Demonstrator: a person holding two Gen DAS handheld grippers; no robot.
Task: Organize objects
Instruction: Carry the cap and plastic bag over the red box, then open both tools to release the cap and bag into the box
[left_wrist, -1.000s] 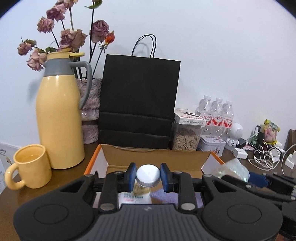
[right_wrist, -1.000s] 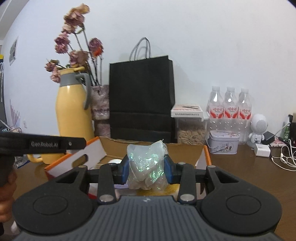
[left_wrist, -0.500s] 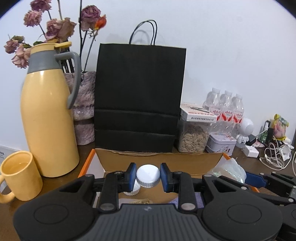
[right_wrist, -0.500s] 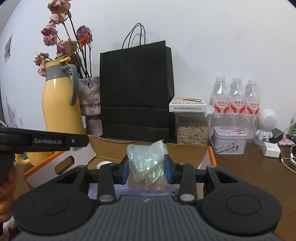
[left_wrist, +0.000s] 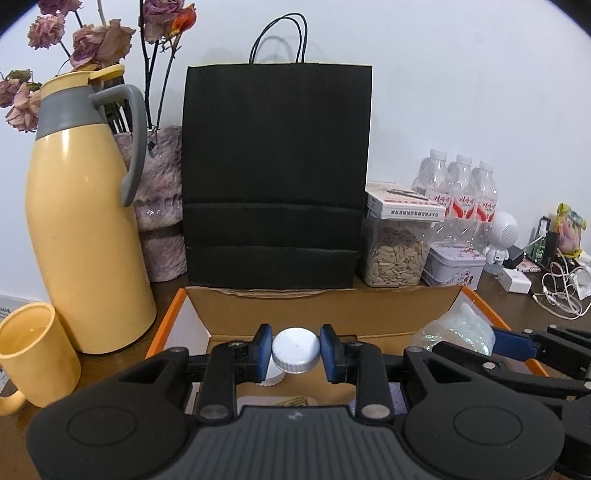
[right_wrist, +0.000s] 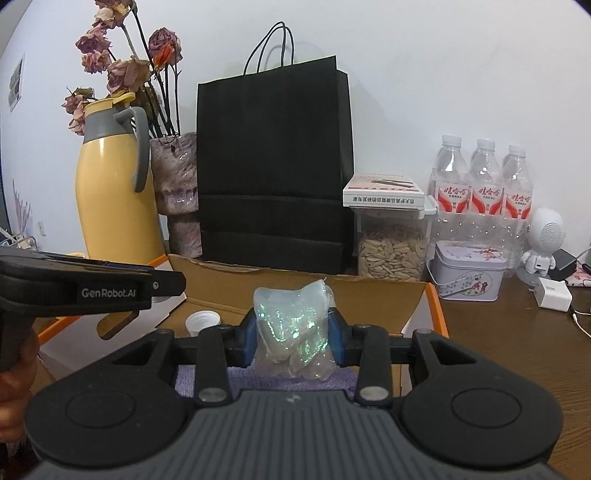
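White cap of a small bottle (left_wrist: 295, 350) is pinched in my left tool (left_wrist: 295, 352), closed tight on it above the box (left_wrist: 369, 314). My right tool (right_wrist: 291, 341) squeezes a glittery bag (right_wrist: 293, 332), half open around it, also over the box. I judge two risks: the cap's narrow grip could let the bottle swing or slip, and both tools sit close together, so they could knock each other on release.
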